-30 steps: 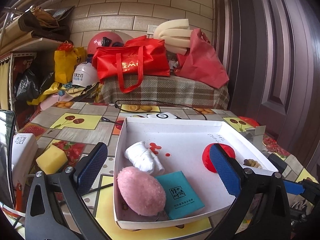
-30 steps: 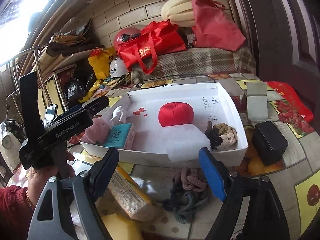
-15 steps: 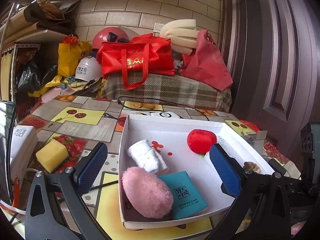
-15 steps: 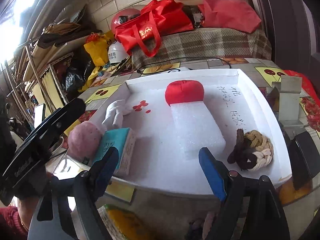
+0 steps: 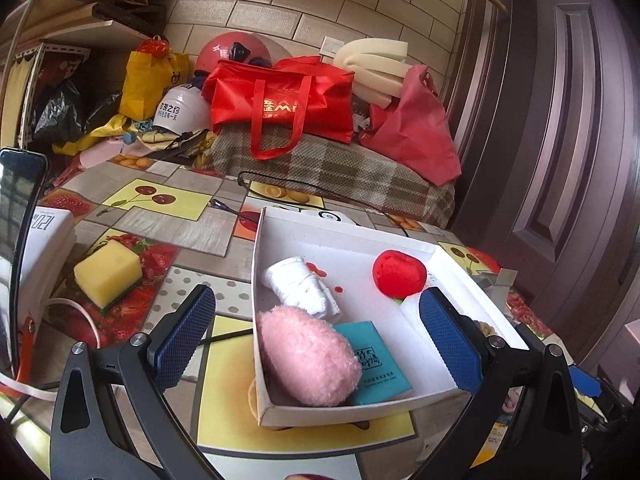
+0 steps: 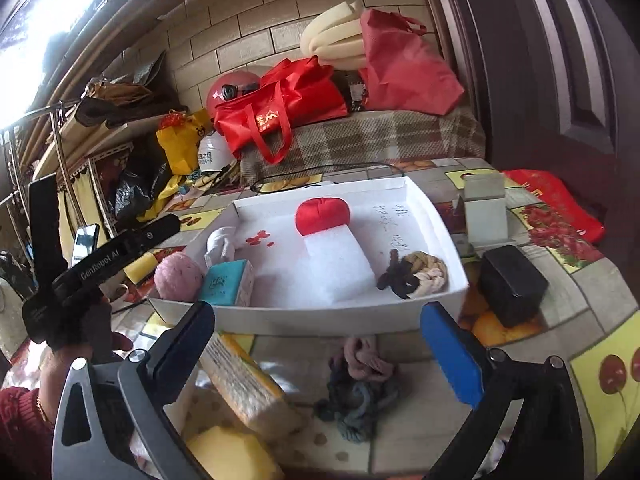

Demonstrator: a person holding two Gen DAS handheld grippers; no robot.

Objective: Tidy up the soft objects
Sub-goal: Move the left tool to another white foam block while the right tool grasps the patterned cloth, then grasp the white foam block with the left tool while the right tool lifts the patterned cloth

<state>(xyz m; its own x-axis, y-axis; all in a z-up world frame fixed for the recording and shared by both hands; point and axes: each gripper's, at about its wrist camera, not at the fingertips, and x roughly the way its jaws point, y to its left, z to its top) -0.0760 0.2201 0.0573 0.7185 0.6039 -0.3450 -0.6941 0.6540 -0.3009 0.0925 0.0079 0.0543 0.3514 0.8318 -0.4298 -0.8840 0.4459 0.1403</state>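
Note:
The white tray holds a pink puff, a teal packet, a rolled white cloth, a red plush ball, a white foam block and a braided rope knot. My right gripper hovers before the tray's near wall, its jaws opening wide with nothing gripped. A tangle of hair ties lies on the table just below it. My left gripper stands open at the tray's left corner, over the pink puff.
A yellow sponge lies left of the tray. A wrapped yellow-white pack and another sponge sit near my right gripper. A black box and a white box stand right of the tray. Bags crowd the back.
The right gripper has pulled back from over the tray to its near side, and its jaws have spread wider. The left gripper has shifted a little and rolled slightly.

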